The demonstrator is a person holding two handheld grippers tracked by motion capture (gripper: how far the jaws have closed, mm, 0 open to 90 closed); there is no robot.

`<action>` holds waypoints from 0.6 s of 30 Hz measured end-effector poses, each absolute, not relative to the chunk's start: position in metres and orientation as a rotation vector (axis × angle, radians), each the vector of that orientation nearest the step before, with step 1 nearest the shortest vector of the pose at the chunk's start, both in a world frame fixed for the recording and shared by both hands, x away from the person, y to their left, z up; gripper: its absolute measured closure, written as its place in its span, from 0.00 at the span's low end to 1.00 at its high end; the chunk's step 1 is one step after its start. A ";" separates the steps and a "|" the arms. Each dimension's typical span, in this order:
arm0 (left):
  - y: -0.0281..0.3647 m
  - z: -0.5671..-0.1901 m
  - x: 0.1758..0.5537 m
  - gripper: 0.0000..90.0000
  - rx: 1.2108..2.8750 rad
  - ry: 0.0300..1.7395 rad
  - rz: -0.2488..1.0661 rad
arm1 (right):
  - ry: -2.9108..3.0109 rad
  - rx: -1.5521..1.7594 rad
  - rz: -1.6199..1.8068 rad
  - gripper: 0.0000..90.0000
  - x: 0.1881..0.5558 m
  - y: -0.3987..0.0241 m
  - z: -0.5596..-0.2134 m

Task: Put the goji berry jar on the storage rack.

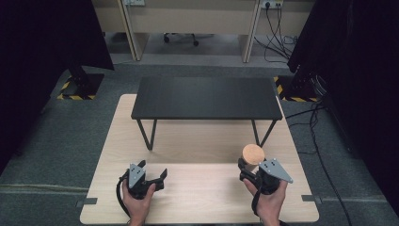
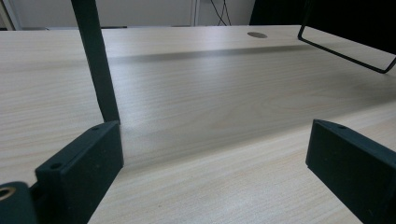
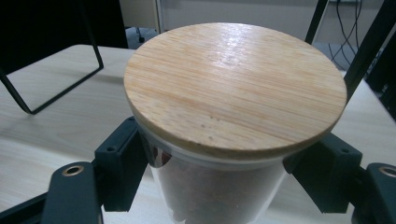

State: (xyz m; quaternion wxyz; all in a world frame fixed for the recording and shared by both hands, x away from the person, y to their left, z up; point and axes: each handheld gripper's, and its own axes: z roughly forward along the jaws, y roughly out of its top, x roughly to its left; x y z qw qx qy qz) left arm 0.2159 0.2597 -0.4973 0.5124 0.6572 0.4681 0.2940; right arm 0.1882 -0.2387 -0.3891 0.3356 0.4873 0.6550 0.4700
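1. The right gripper is pinching a glass jar just under its round wooden lid; in the right gripper view both black jaws are pressing on the glass from either side, and dark brown contents are showing through the wall.
2. The jar is sitting upright in the grip, at the near right part of the light wooden table, in front of the right legs of the small black shelf standing across the table's far half. Whether its base is touching the tabletop I cannot tell.
3. The left gripper is resting low at the near left of the table with its jaws spread wide and nothing between them; in the left gripper view one black shelf leg is rising just ahead.
4. The step in hand, as I judge it, is carrying the gripped jar, probably toward the shelf.
5. The next move is calling for a steady, upright jar so the lid is not slipping off, enough height to clear the shelf's front edge, and a gentle set-down before the jaws are opening.
6. The left hand has no part to play unless the jar needs steadying.
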 end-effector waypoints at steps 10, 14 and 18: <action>0.260 -0.498 0.216 0.04 1.576 1.126 0.704 | 1.662 1.238 1.249 0.29 0.192 -0.234 -0.345; 0.260 -0.498 0.216 0.04 1.574 1.127 0.703 | 1.651 1.230 1.256 0.29 0.196 -0.233 -0.333; 0.260 -0.498 0.216 0.04 1.573 1.127 0.702 | 1.634 1.211 1.256 0.29 0.202 -0.229 -0.318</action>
